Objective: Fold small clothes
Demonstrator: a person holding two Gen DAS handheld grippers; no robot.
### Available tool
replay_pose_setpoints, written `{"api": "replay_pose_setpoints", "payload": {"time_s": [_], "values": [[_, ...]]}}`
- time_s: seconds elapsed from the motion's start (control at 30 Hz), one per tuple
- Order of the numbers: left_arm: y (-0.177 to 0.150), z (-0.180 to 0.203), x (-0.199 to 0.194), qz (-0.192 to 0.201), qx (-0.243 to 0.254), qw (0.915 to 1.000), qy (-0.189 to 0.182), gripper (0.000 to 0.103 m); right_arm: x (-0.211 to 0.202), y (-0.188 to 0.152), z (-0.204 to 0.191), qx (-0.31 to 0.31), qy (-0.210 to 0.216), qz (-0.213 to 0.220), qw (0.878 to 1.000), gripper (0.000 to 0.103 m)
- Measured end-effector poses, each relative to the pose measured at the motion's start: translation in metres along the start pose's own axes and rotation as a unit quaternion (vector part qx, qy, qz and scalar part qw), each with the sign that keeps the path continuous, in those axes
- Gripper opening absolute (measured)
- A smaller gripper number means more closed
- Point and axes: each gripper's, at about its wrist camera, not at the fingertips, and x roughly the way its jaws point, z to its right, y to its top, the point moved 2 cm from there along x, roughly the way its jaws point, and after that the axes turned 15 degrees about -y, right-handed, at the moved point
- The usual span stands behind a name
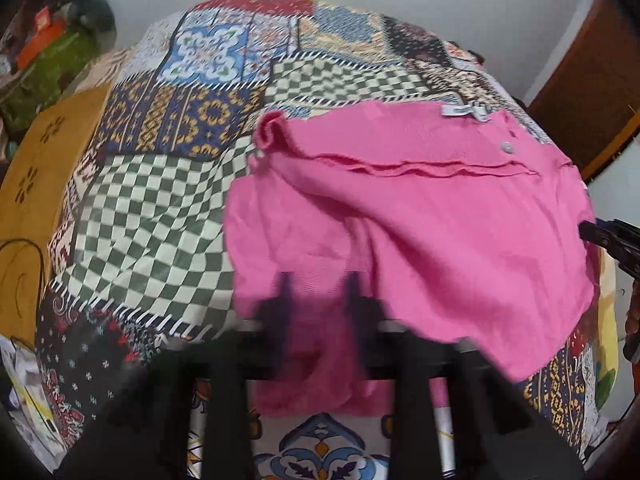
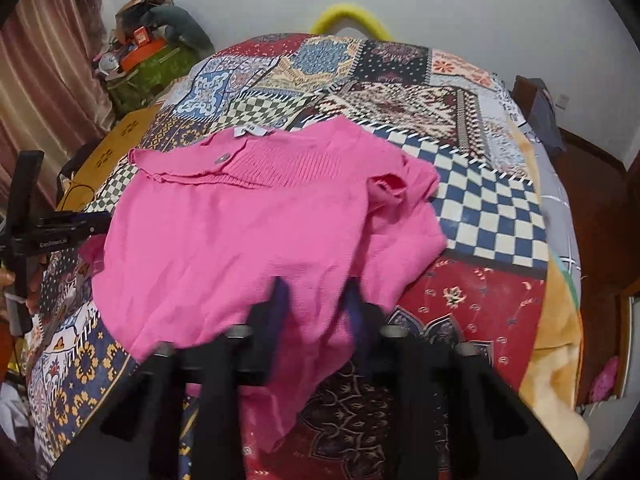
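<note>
Draping over the patchwork bedspread (image 2: 492, 208), the pink top (image 2: 240, 232) lies between both released tongs — left (image 1: 318, 280), right (image 2: 316, 284).

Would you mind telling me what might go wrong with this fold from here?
1. The left gripper and right gripper both look blurred, with the pink knit top's hem between their fingers; how firm the grip is cannot be told, so the cloth may slip.
2. The right sleeve is bunched, so a fold could trap wrinkles.
3. The hem hangs off the patchwork bedspread's near edge, so the top could slide off.
</note>
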Motion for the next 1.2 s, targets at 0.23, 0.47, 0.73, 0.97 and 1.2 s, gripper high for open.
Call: {"api": "replay_pose_setpoints", "payload": {"time_s": [0.23, 0.47, 0.73, 0.97, 1.2], "values": [[-0.008, 0.006, -0.026, 0.021, 0.026, 0.9990, 0.030, 0.000, -0.011, -0.002, -0.001, -0.009, -0.002, 0.010, 1.000, 0.004], [-0.006, 0.000, -0.044, 0.030, 0.005, 0.9994, 0.017, 0.008, -0.020, -0.008, -0.003, -0.021, -0.012, 0.017, 1.000, 0.004], [0.005, 0.010, -0.005, 0.005, 0.000, 1.0000, 0.000, 0.036, -0.010, -0.015, 0.006, -0.003, -0.014, 0.004, 1.000, 0.003], [0.002, 0.010, 0.001, 0.016, 0.014, 0.9992, 0.035, 0.002, -0.003, -0.023, 0.005, -0.006, -0.014, -0.007, 1.000, 0.003], [-0.021, -0.017, -0.017, -0.001, -0.012, 0.9985, 0.054, 0.002, -0.001, -0.024, 0.004, -0.008, -0.015, -0.009, 1.000, 0.004]]}}
